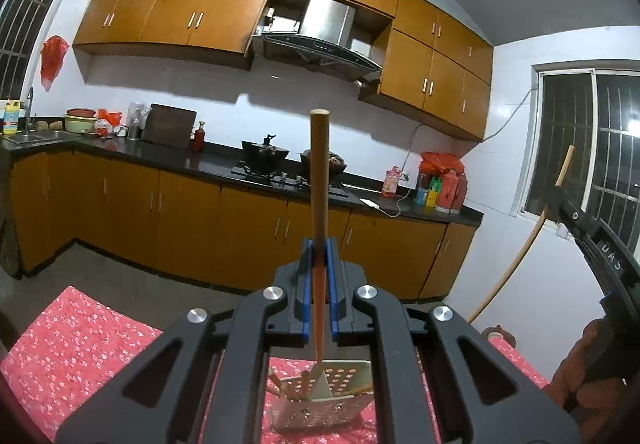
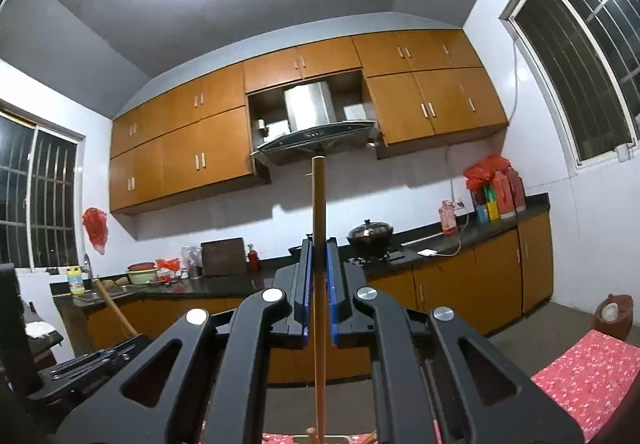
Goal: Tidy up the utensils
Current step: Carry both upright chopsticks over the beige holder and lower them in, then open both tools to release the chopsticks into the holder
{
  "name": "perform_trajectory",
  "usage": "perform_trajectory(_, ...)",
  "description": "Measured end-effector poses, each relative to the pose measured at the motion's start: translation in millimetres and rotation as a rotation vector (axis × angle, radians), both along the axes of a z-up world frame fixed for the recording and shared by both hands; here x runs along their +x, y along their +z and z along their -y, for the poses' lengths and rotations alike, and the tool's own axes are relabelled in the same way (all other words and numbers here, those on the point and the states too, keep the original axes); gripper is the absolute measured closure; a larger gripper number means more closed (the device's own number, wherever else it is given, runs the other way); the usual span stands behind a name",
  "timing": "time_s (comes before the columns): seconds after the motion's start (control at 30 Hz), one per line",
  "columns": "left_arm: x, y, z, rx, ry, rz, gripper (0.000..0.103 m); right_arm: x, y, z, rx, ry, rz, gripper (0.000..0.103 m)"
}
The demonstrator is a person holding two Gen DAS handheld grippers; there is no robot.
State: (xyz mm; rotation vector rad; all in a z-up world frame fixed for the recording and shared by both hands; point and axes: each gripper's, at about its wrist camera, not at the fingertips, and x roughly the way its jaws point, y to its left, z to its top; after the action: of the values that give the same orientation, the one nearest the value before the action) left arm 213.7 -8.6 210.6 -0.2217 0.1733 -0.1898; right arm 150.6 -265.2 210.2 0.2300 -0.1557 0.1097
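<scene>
1. Left gripper [image 1: 320, 256] was closed on a long round wooden handle [image 1: 319, 180], its blue-lined jaws pressing both sides of the stick, which stood upright above them.
2. Directly below that gripper, the handle's lower end reached into a perforated metal utensil holder [image 1: 320, 404] on the red floral tablecloth [image 1: 80, 340]; other wooden handles already stood in it.
3. Right gripper [image 2: 318, 256] was likewise clamped on a second slim wooden stick [image 2: 319, 204], upright between narrow jaws, its lower end just above what looked like the holder's rim at the bottom edge of the right wrist view.
4. Judged from this, the step in hand was dropping utensils into the holder: the left one seemed nearly seated, the right one poised above.
5. Next, the left jaws would need to open so the handle could settle, then lift straight up; the right stick needed lowering into a free gap.
6. Crowding was the risk: the wooden handles inside could block the incoming tip, and the two grippers were working close together, the right one visible at the left view's right edge.
7. Farther ahead of both grippers ran orange wooden cabinets [image 1: 192, 8], a dark countertop [image 1: 216, 164] with woks on a gas stove [image 1: 280, 172], and a steel range hood [image 1: 320, 40], all well apart from the work.
</scene>
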Motion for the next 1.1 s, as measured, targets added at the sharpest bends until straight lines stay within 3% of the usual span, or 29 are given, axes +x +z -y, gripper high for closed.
perform_trajectory(0.27,6,-5,1,-0.003,-0.007,-0.014,0.095,-9,22,-10,-0.063,-0.019,0.069,0.096)
perform_trajectory(0.7,22,-31,12,0.031,-0.025,-0.065,0.095,46,-48,-19,-0.069,-0.035,-0.065,0.096)
perform_trajectory(1.1,37,-61,16,0.054,-0.030,-0.121,0.095,52,-78,-29,-0.053,-0.005,-0.144,0.096)
